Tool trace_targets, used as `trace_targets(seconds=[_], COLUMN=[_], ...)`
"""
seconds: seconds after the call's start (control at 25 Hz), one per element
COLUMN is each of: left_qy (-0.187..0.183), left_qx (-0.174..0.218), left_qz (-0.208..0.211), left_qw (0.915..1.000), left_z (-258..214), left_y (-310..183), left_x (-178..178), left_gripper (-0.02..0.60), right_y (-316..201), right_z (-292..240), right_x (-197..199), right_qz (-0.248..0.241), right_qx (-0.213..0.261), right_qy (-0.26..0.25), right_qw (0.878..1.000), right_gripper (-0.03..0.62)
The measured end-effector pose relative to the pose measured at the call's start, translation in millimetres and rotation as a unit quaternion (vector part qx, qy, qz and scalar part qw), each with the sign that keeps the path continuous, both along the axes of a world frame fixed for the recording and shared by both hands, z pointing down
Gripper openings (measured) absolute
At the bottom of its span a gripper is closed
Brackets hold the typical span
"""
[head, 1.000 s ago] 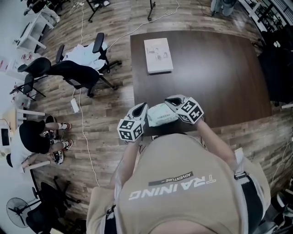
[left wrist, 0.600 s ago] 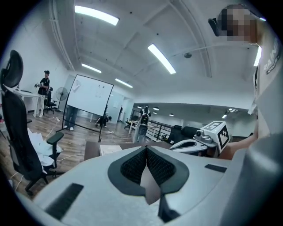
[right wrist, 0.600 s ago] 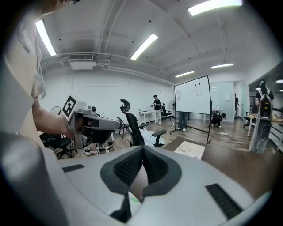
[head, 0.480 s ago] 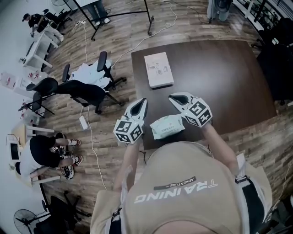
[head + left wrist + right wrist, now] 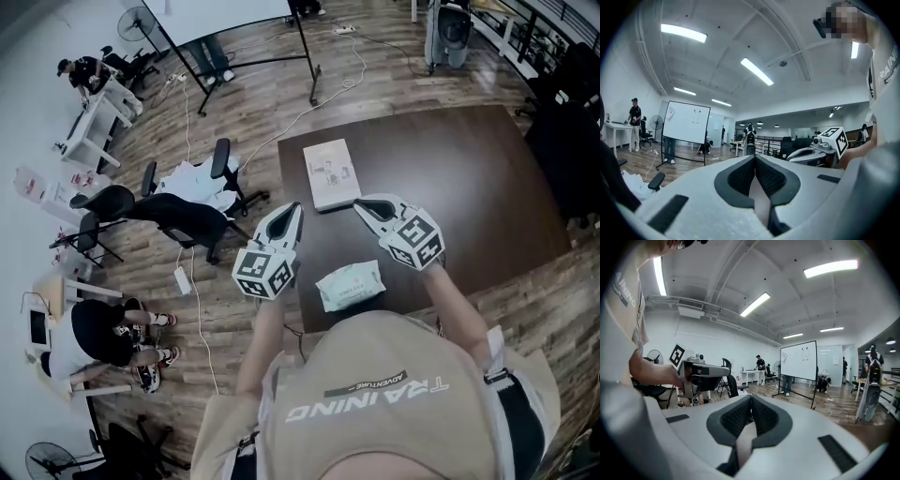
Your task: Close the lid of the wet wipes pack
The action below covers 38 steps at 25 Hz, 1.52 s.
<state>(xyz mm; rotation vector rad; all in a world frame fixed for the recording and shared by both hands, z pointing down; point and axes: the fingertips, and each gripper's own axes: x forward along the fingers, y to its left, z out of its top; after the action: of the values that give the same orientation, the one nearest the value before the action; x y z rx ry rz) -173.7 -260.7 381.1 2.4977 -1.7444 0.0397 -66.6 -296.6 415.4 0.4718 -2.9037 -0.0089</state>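
While I hold both tools raised in front of my chest, the pale green soft wet wipes pack (image 5: 351,285) lies flat on the dark brown wooden table (image 5: 469,178), close to the table's near edge and just ahead of me. From my head camera it is too small for me to tell how its lid sits. My grey-and-white left gripper (image 5: 291,214) hangs over the table's near left corner, its tip just inside the table's left edge and its handle out over the plank floor. Its own camera shows the two dark padded jaws pressed together with nothing between them (image 5: 754,164). My right gripper (image 5: 366,206) is over the table too, farther in from the near edge than the pack, and its jaws are likewise pressed together on nothing (image 5: 750,406). Neither tool touches the pack, which shows between and below them, nearer the table's edge. Each gripper camera looks out level into the room and catches the other tool beside it: the right gripper (image 5: 820,149) shows in the left gripper view, the left gripper (image 5: 701,371) in the right gripper view. Farther along the table, near its left edge, a flat white rectangular box (image 5: 331,174) lies well apart from the pack. Off the table's left side a black office chair (image 5: 183,214) stands on the floor, and a white board on a black stand (image 5: 688,123) stands beyond the table's far end.
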Motion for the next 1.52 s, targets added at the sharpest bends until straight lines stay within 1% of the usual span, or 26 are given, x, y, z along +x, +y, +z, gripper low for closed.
trace_targets(seconds=[0.08,0.16,0.36,0.56,0.68,0.84,0.96,1.08,1.2,1.4,1.52], left_qy=[-0.003,0.001,0.007,0.015,0.003,-0.001,0.0,0.014,0.022,0.026,0.028], left_qx=[0.006,0.011,0.032,0.051,0.063,0.058,0.055,0.046,0.045,0.032,0.03], left_qz=[-0.003,-0.003,0.003,-0.001,0.003,-0.004,-0.012,-0.018,-0.027,-0.038,-0.042], left_qw=[1.0,0.9999,0.9994,0.9986,0.998,0.9983,0.9984,0.9987,0.9984,0.9984,0.9983], left_z=[-7,-14,-34,-51,-61,-58,-51,-45,-41,-30,-29], left_y=[0,3,5,4,5,14,23,25,28,35,36], left_x=[-2,-2,3,4,4,-3,-5,-7,-9,-13,-16], left_gripper=[0.009,0.009,0.009,0.009,0.009,0.009,0.009,0.009,0.009,0.009,0.009], right_y=[-1,1,5,16,14,12,17,16,14,15,16], right_z=[-9,-20,-48,-61,-71,-70,-64,-62,-61,-68,-72], right_x=[0,1,0,-7,-8,-6,-5,-3,0,-3,-8], right_qz=[0.001,0.004,0.01,0.005,0.009,0.026,0.029,0.035,0.042,0.039,0.033], right_qx=[0.007,0.016,0.033,0.052,0.065,0.057,0.054,0.05,0.051,0.07,0.07], right_qy=[-0.003,-0.01,-0.042,-0.047,-0.055,-0.066,-0.062,-0.061,-0.061,-0.059,-0.063], right_qw=[1.0,1.0,0.999,0.998,0.996,0.996,0.996,0.996,0.996,0.995,0.995], right_gripper=[0.014,0.014,0.014,0.014,0.014,0.014,0.014,0.014,0.014,0.014,0.014])
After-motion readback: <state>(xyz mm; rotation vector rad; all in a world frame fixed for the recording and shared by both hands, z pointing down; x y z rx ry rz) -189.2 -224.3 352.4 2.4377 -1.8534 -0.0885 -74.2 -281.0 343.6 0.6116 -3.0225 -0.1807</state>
